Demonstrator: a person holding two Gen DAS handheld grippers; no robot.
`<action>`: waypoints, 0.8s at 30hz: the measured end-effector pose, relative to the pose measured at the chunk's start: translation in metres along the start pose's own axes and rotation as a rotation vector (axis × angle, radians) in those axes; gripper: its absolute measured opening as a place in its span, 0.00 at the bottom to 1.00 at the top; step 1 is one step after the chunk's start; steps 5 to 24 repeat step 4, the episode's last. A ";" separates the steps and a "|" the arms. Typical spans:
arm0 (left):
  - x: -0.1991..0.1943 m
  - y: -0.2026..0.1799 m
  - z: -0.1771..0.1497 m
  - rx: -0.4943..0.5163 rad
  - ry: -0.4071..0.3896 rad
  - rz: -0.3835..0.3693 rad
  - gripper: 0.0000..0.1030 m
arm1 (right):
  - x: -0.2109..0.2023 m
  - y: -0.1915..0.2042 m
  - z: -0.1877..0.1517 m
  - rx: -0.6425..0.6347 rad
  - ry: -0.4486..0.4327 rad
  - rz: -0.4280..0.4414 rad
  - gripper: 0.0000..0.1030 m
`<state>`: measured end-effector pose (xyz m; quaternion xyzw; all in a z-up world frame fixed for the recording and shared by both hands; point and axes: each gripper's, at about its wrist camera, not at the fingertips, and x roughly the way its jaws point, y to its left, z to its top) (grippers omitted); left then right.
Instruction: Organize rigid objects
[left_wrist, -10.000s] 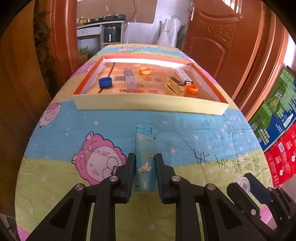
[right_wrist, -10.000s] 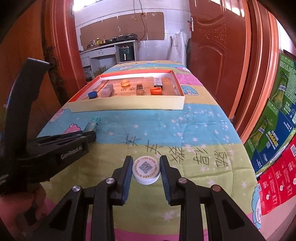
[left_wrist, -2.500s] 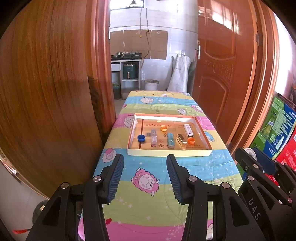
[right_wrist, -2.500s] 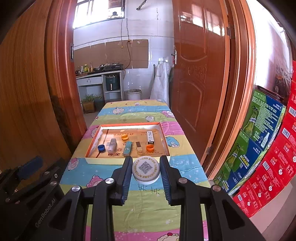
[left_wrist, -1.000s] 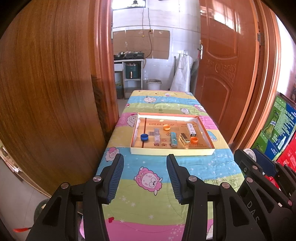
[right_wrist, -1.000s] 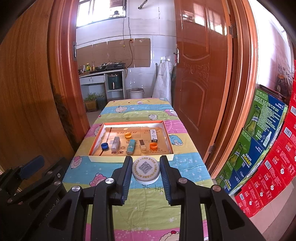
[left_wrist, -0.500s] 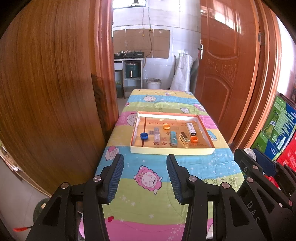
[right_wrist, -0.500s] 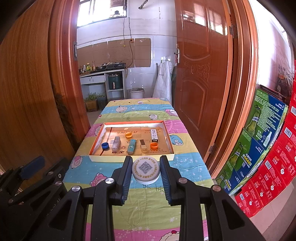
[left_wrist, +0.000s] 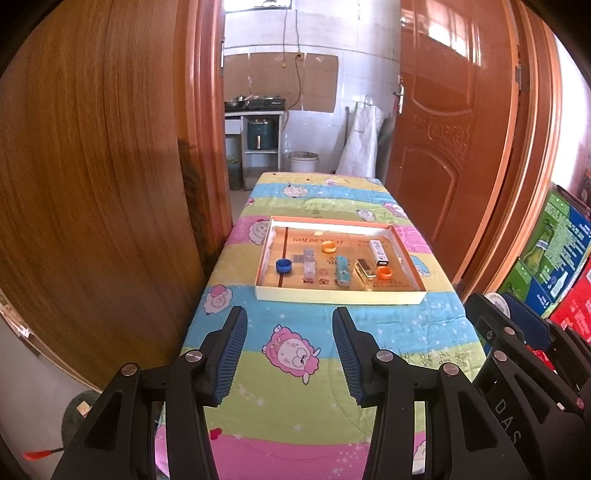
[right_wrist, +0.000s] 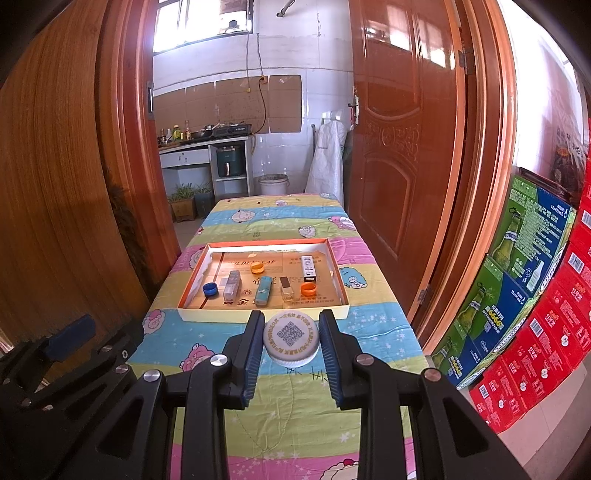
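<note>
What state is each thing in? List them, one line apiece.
Left tool: open, empty.
Right tool: shut on white cap, held above the table.
Teal lighter: lying flat in tray.
Blue cap: in tray, open side up.
Two orange caps: in tray.
Wooden door: open.

Tray (right_wrist: 264, 315) sits mid-table (right_wrist: 369, 332), ahead of me. In it, left to right: cap (right_wrist: 210, 289), clear box (right_wrist: 231, 285), lighter (right_wrist: 263, 290), small box (right_wrist: 287, 288), second cap (right_wrist: 308, 289); third cap (right_wrist: 256, 268) and carton (right_wrist: 308, 268) behind.

Bright daylight, glare on the door (right_wrist: 399, 110), sharp centre, fisheye-bent dark corners.
</note>
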<state>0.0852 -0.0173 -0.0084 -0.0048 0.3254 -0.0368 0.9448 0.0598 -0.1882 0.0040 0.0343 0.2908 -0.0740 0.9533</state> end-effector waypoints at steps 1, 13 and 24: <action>0.000 0.000 0.000 0.000 -0.002 0.000 0.48 | 0.000 0.000 0.000 0.000 0.000 0.000 0.30; 0.001 0.000 0.000 -0.003 0.001 -0.005 0.48 | 0.000 0.002 -0.001 0.001 0.003 0.001 0.30; 0.001 0.000 0.000 -0.003 0.001 -0.005 0.48 | 0.000 0.002 -0.001 0.001 0.003 0.001 0.30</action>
